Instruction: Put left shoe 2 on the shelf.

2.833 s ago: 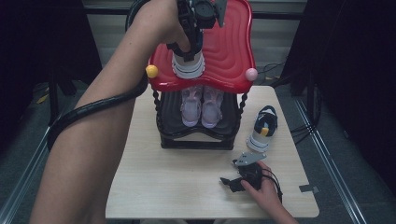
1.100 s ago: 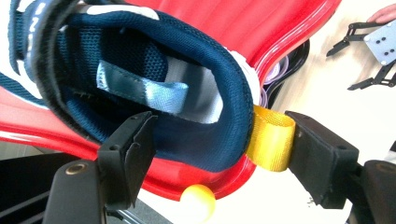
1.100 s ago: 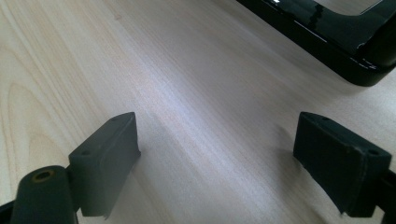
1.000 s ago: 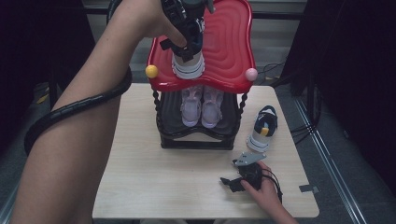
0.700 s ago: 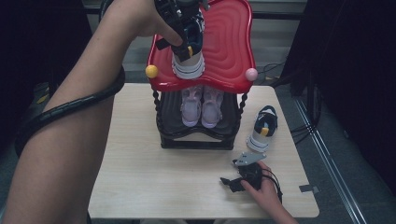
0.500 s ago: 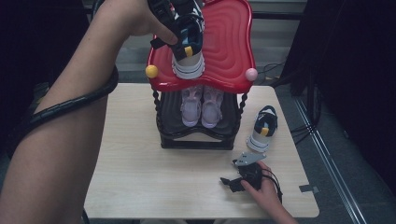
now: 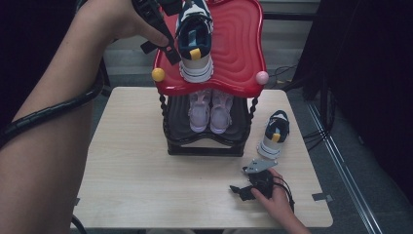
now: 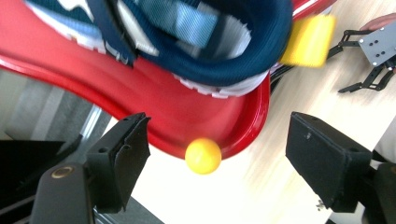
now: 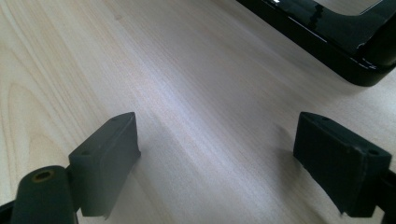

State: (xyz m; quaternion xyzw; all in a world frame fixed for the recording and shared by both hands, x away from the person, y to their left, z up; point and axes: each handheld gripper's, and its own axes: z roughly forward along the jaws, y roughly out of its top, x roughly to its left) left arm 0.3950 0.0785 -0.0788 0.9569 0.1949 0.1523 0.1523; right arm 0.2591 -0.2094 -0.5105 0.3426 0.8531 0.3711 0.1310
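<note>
While I hold my left gripper [image 7: 160,29] up beside the red top shelf [image 7: 238,48] of the shoe rack [image 7: 204,141], the high view shows the navy sneaker [image 7: 195,41] standing on that shelf, heel with its yellow tab toward me, just to the right of my jaws and apart from them. My left jaws have just been opening, and nothing sits between them. On the lower shelf a pair of pink shoes [image 7: 210,111] stands side by side. A second navy sneaker [image 7: 273,134] lies on the wooden table [image 7: 126,170], right of the rack's base. Near the table's front edge my right hand [image 7: 277,202] rests with my right gripper [image 7: 246,190] low over the wood, well apart from that sneaker.

Through the left gripper view, my two black jaws stand wide with only air between them. Beyond them I see the red shelf's [image 8: 187,116] curved rim, the yellow ball [image 8: 203,155] at its corner, and the navy sneaker [image 8: 201,42] above, blurred, with its yellow heel tab [image 8: 308,39]. My right gripper [image 8: 369,60] shows far off on the table [image 8: 261,186].

Through the right gripper view, my jaws are spread apart over the bare table [image 9: 196,93], gripping nothing, and the rack's black base [image 9: 336,37] crosses the top right corner.
</note>
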